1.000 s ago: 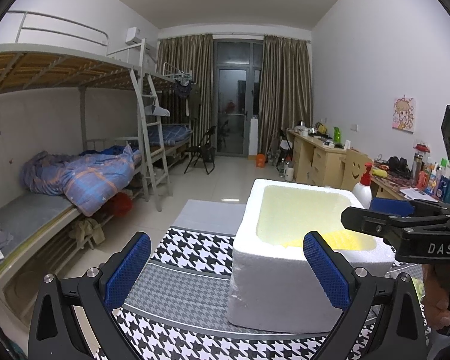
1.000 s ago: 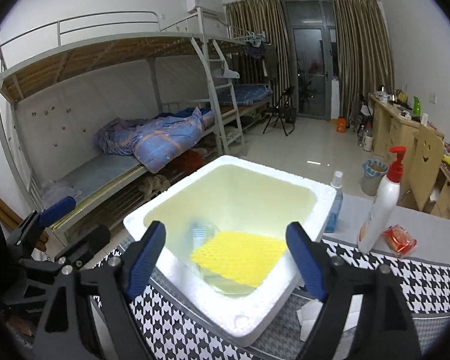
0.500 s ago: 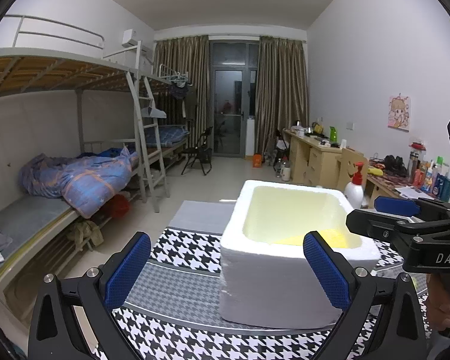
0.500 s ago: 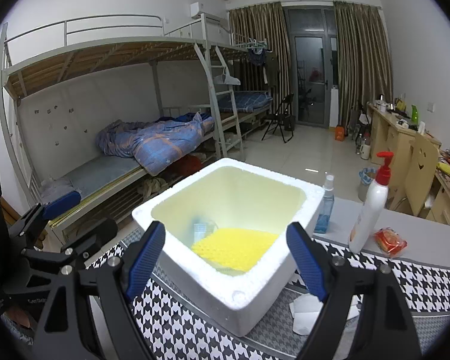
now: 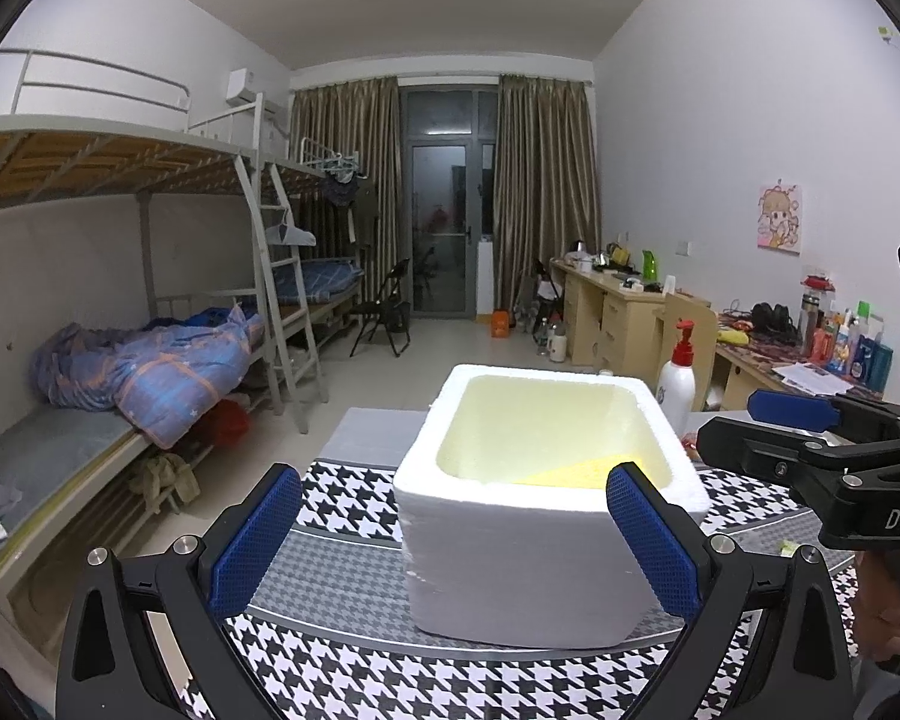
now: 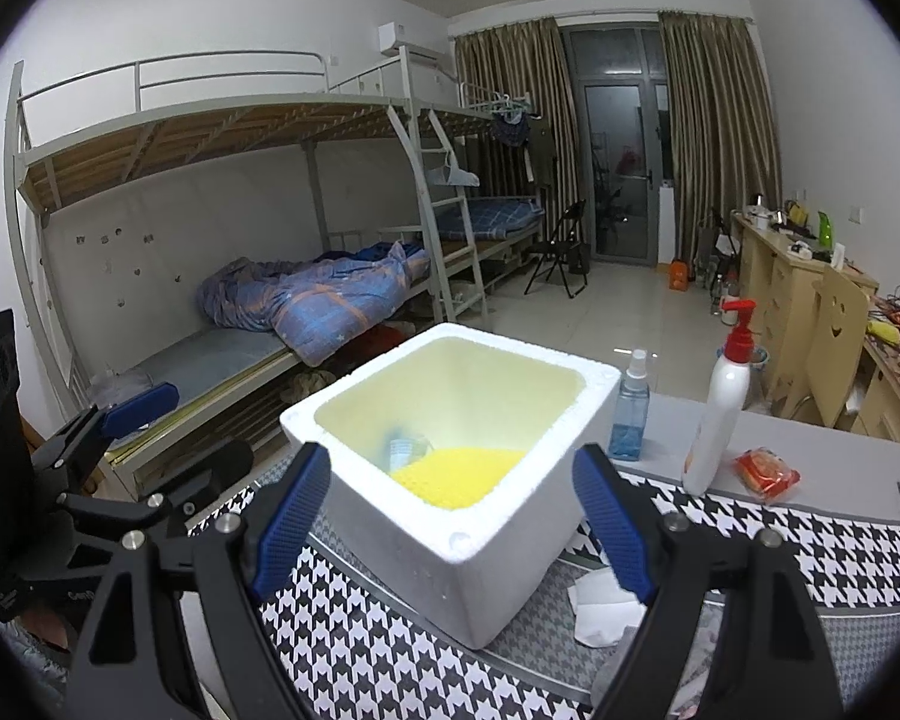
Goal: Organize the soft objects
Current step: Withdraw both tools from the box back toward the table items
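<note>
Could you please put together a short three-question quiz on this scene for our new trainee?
1. True or false: the left hand-held gripper is open and holds nothing.
2. What yellow thing lies inside the white foam box? A) sponge B) banana C) cup
3. Fill in: the white pump bottle has a ____ pump top.

Key: 1 true; 2 A; 3 red.

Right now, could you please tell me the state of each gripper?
Left gripper: open, holding nothing.
Right gripper: open, holding nothing.
</note>
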Demonstrator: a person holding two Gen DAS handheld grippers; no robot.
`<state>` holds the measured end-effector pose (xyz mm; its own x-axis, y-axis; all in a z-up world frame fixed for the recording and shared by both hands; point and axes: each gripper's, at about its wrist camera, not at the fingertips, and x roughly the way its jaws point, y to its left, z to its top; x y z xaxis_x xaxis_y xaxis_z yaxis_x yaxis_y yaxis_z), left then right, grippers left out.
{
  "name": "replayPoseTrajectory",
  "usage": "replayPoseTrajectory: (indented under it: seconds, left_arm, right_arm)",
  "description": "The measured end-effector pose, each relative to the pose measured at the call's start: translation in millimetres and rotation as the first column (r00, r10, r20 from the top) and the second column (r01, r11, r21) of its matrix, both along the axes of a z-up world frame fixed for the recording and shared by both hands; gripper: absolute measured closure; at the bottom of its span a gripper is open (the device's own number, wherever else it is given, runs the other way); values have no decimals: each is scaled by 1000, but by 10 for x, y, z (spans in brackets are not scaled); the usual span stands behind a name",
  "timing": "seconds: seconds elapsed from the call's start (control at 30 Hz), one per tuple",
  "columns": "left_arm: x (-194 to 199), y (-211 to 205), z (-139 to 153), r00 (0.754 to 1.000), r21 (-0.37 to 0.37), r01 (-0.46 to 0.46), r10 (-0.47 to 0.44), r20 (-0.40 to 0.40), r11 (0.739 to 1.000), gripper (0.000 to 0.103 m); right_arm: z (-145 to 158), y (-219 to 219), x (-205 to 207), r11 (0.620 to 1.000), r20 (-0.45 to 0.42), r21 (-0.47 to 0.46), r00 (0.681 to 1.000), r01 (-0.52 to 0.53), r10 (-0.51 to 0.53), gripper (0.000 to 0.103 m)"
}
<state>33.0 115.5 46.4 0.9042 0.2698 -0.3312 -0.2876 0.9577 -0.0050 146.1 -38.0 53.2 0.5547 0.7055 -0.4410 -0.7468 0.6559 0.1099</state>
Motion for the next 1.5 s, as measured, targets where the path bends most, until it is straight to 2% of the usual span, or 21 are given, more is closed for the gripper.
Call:
replayPoseTrajectory:
  seconds: [0.13,0.37,0.87,1.2,1.5]
  left_arm:
    - [-18,-33,0,1000,0,2,-2,2,1000,1]
    - [-61,-110,38,1000,-1,10,-10,14,1000,1]
    - [-97,-281,52,998,7,59,-59,28,998,1]
    - [-68,-370,-69,993,-10,112,-112,32,994,1]
    - [-92,-367,-110,991,-23,125,-123,48,992,1]
  right_arm:
    - [4,-68,-59,1000,13,19,1000,-5,5,10]
    - [16,-188,-134,999,41,37,999,5,-6,7]
    - [-65,-363,-246,999,78,34,996,38,-41,6]
    - [-202,-525,-282,997,63,36,996,68,-70,6]
    - [-292,-645,-305,995,45,42,995,90,-92,6]
